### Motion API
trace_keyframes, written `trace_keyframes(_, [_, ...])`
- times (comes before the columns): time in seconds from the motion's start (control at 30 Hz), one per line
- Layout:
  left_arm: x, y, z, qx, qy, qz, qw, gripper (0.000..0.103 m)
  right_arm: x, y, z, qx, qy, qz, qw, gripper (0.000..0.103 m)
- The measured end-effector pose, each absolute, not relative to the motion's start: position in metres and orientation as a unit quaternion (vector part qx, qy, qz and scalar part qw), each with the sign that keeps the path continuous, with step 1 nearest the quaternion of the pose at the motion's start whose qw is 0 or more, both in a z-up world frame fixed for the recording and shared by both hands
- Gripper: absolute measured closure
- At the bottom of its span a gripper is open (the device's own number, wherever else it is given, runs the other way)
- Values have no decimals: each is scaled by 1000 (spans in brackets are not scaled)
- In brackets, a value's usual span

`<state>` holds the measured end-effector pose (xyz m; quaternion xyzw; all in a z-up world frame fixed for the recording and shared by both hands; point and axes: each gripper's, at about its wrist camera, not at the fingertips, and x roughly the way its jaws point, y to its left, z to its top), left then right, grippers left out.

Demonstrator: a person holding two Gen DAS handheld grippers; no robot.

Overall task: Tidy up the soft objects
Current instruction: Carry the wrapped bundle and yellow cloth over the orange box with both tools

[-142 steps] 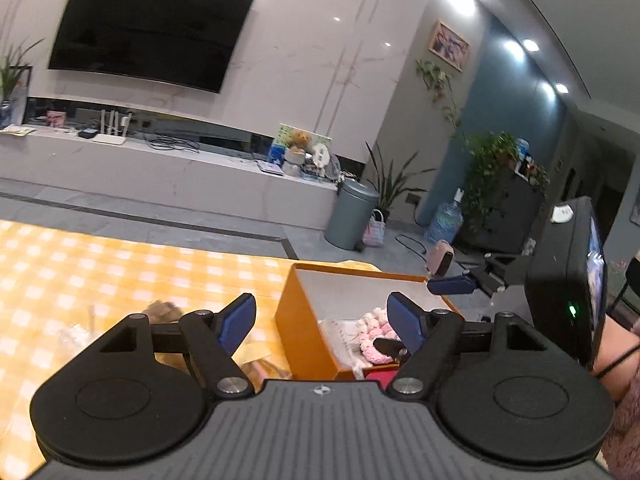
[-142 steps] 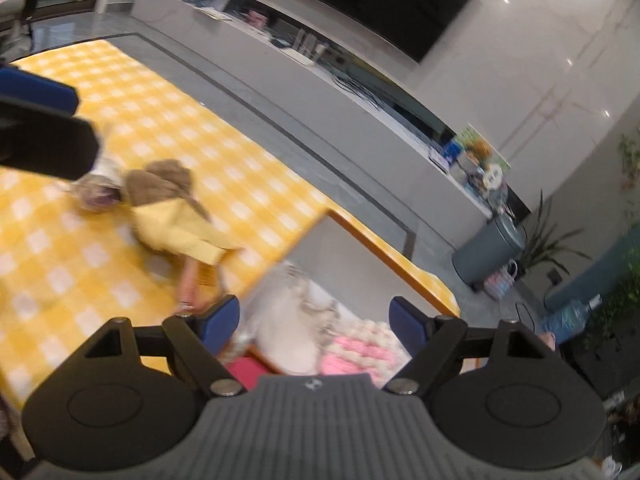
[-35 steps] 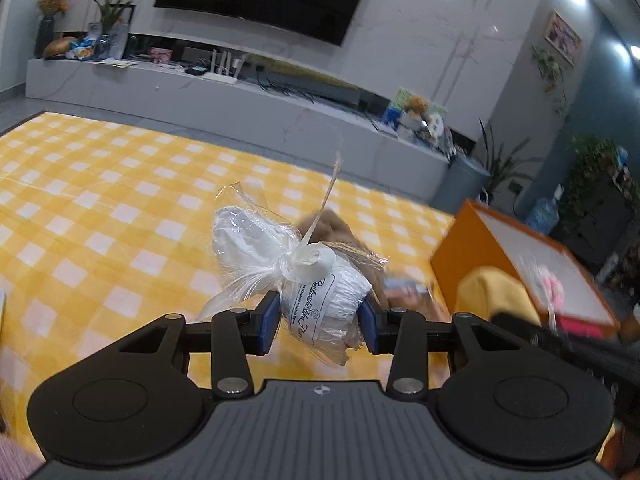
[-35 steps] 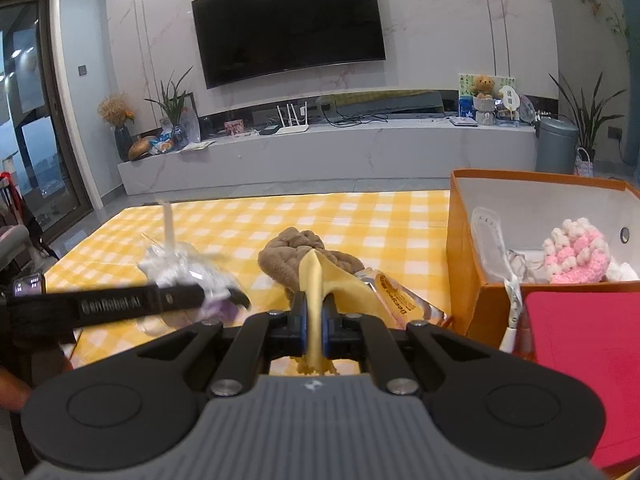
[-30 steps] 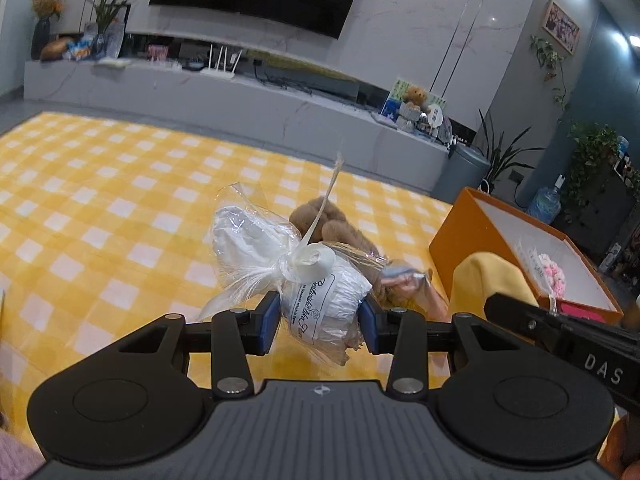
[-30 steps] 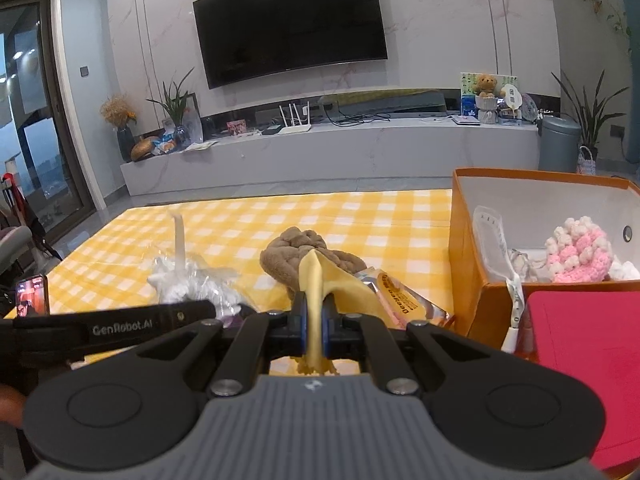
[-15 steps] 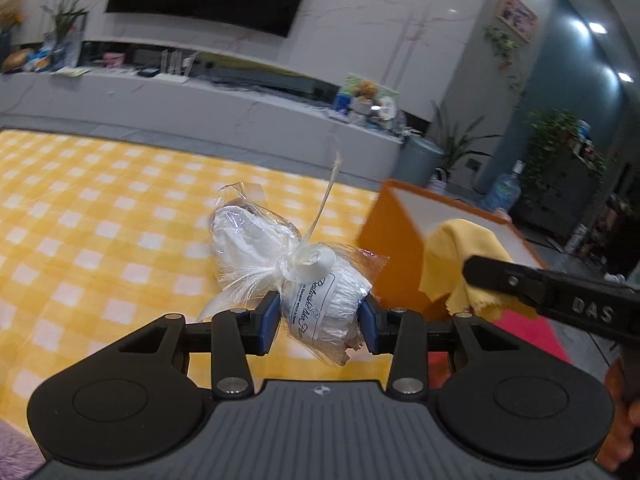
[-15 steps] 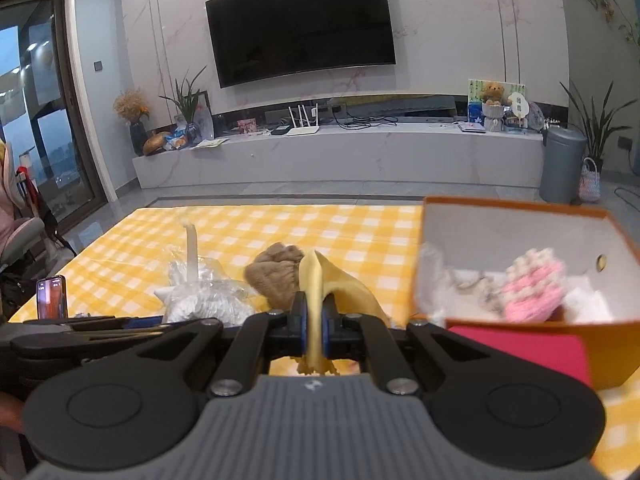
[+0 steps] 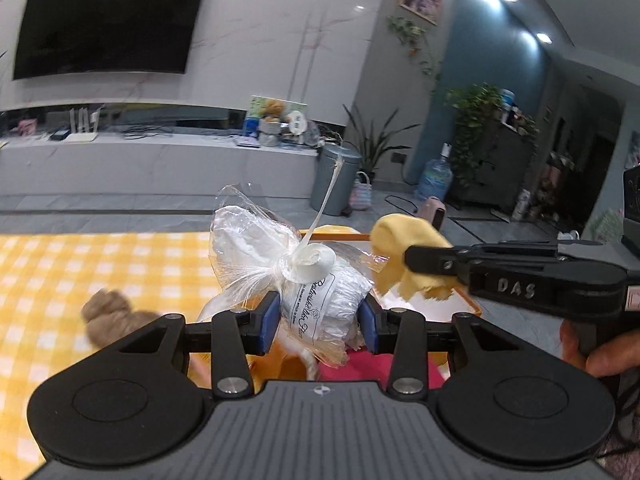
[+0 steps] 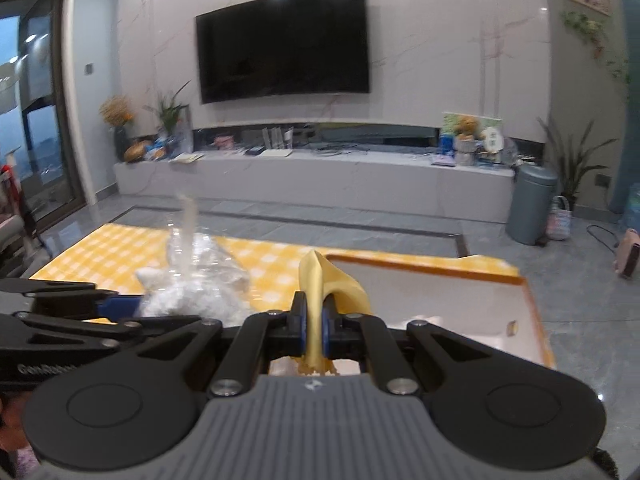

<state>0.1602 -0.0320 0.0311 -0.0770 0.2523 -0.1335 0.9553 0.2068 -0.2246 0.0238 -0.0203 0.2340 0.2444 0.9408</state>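
Now both hover over the orange open-topped box [image 10: 520, 280]. Left gripper [image 9: 318, 322] clamps the clear-wrapped white bundle [image 9: 296, 268], right gripper [image 10: 315, 330] pinches the yellow cloth [image 10: 332, 280]. Released early, the cloth probably drapes over the rim.

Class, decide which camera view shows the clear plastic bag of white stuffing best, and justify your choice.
The left wrist view: the plastic bag sits centred between the left gripper fingers, with its knot, tie and printed label sharp. The right wrist view shows the bag only blurred, low on the left, partly behind the gripper body.
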Motion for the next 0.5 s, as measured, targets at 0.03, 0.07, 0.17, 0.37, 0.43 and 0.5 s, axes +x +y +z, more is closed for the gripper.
trace_keyframes(0.03, [169,-36,31,-76,257,-140,953,56,213,-237,23,-10,234,236,943,98])
trace_keyframes(0.07, [177,-39,30,-76,262,-144,951,56,219,-248,23,1,235,229,945,98])
trace_keyframes(0.17, [201,-52,30,-68,272,-153,948,56,241,-273,16,22,242,211,947,98])
trace_keyframes(0.37, [243,-85,22,-20,307,-150,940,56,288,-295,-14,15,279,181,943,98])
trace_keyframes(0.43, [262,-94,10,2,339,-150,929,56,301,-302,-27,32,296,179,938,98])
trace_keyframes(0.5, [278,-99,-4,17,373,-152,915,56,312,-307,-38,40,310,177,933,98])
